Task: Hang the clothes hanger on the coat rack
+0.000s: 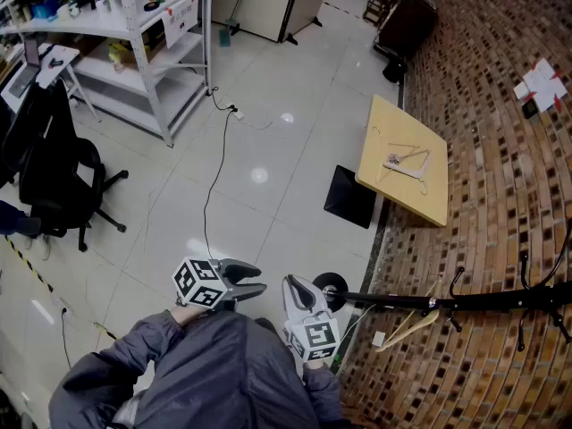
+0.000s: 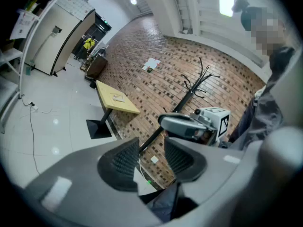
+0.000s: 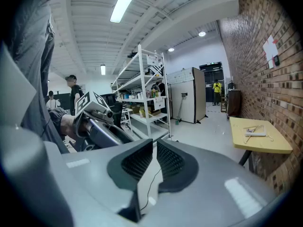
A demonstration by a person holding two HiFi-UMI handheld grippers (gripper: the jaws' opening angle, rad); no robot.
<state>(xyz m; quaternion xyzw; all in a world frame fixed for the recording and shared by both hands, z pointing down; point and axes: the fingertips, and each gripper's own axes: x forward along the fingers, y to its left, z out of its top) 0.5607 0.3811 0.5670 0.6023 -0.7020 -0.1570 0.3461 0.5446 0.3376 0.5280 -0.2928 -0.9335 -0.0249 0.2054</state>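
Head view: A light wooden clothes hanger (image 1: 407,161) lies flat on a yellow table (image 1: 393,132) against a brick wall. A black coat rack (image 1: 465,300) stands along the same wall, on the person's side of the table. A second wooden hanger (image 1: 407,326) seems to hang on the rack already. The left gripper (image 1: 259,279) and right gripper (image 1: 295,286) are held close to the person's body, well apart from the table, side by side and tilted slightly down.

The likely risk is that the hanger lies flat, so jaws coming in low may push it across the table top, or off its edge, instead of gripping it.

Left gripper view: The left tongs stand partly apart with nothing between them. The table is well ahead and to the left, and the rack rises to the right of it. From this far back, a rushed reach could knock the table.

Right gripper view: The right tongs are closed together and empty. They would need to open before taking the hanger, or they will only nudge it. The table sits at the far right with the hanger on top.
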